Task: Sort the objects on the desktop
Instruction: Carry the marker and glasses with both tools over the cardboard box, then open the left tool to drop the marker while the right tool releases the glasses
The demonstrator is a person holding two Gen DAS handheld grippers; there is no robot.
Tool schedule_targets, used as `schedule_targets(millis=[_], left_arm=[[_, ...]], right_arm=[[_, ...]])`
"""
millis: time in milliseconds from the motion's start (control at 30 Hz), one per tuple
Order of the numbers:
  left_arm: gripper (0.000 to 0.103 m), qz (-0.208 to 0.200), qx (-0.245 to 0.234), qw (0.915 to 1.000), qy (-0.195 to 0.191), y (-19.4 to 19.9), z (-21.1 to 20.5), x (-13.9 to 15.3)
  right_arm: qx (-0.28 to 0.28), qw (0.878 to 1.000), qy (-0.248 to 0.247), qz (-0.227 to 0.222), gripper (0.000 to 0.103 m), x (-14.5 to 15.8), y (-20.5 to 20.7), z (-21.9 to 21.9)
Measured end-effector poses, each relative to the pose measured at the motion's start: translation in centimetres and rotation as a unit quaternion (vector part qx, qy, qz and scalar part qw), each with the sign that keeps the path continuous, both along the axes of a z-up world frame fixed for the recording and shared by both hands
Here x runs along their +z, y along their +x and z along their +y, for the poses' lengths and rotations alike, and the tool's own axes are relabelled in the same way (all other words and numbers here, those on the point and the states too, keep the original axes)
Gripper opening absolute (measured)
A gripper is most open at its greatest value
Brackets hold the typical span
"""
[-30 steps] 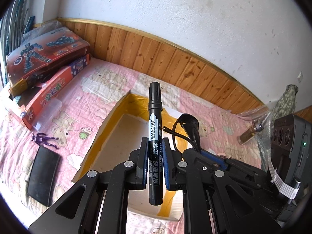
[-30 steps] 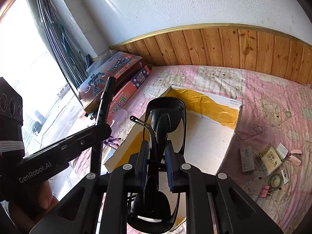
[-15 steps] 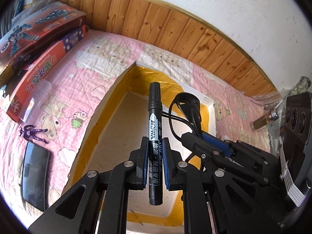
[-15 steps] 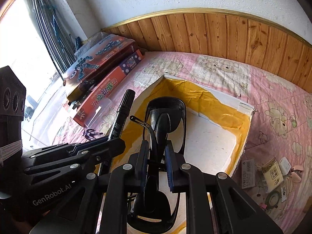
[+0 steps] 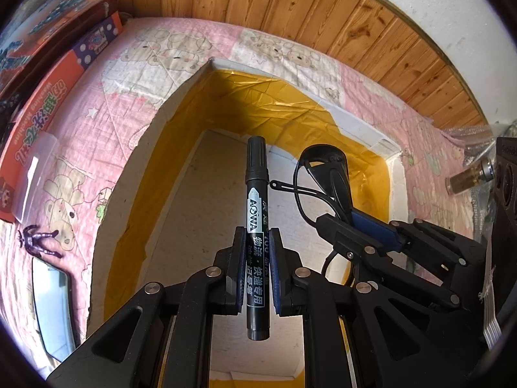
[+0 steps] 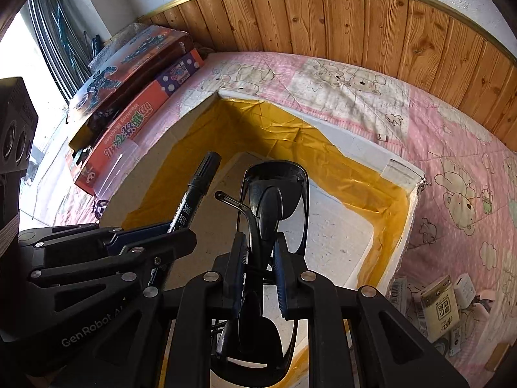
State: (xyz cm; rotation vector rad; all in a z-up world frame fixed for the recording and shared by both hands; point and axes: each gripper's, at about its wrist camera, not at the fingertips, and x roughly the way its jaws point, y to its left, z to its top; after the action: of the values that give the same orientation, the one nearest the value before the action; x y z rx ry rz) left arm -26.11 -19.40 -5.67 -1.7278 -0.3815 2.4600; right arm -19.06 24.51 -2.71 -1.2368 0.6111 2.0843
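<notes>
My left gripper [image 5: 257, 242] is shut on a black marker [image 5: 257, 187] that stands upright between the pads, above the open cardboard box [image 5: 155, 129] lined with yellow tape. My right gripper [image 6: 258, 252] is shut on black sunglasses [image 6: 274, 190], also held over the box [image 6: 400, 174]. In the left wrist view the right gripper [image 5: 355, 226] and sunglasses [image 5: 326, 168] show at right. In the right wrist view the left gripper [image 6: 168, 236] and marker [image 6: 197, 184] show at left. The two grippers are side by side, close together.
Toy boxes [image 5: 48, 64] lie at far left by the wooden wall panel. A purple figure [image 5: 38, 242] and a dark phone [image 5: 51, 294] lie left of the box. A small bottle [image 5: 468, 177] lies at right. Small packets and clips [image 6: 439, 300] lie right of the box.
Both grippers have moved forward and down over the box, so its inside fills more of each view. Both grips are unchanged.
</notes>
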Motion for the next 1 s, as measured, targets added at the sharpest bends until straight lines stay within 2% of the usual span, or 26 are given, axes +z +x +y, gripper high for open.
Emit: schedule_targets(millis=[233,467,600,667,733,867,1000], left_arm=[[0.013,-0.027,-0.002,0.9993,-0.027,-2.9,0.5,-2.7],[0.013,-0.032,0.005,0.9993,-0.016,-4.7,0.0,-4.4],[0.013,-0.033,-0.004,0.9994,0.012,-5.5,0.0,-5.2],[0.016,-0.036,0.002,0.9993,0.013,-5.8,-0.2,-5.5],[0.034,-0.044,0.013,0.9988,0.017,-5.8,-0.6,-5.7],[0.038,-0.039,0.016,0.9990,0.012,-5.3,-1.1,-4.8],[0.039,-0.038,0.009,0.9992,-0.007,-3.8,-1.0,-3.2]], right_arm=[[-0.004,0.999,-0.011,-0.030,0.018,-2.4,-0.6,2.2],[-0.006,0.998,-0.018,-0.056,0.019,-3.5,-1.5,3.8],[-0.019,0.997,-0.025,-0.069,0.020,-3.7,-1.7,4.5],[-0.028,0.997,-0.026,-0.074,0.022,-3.6,-1.6,4.9],[-0.031,0.997,-0.023,-0.073,0.026,-3.4,-1.4,4.9],[-0.035,0.997,-0.022,-0.063,0.036,-2.3,-0.7,4.6],[-0.017,0.997,-0.016,-0.069,0.045,-1.0,-0.5,3.2]])
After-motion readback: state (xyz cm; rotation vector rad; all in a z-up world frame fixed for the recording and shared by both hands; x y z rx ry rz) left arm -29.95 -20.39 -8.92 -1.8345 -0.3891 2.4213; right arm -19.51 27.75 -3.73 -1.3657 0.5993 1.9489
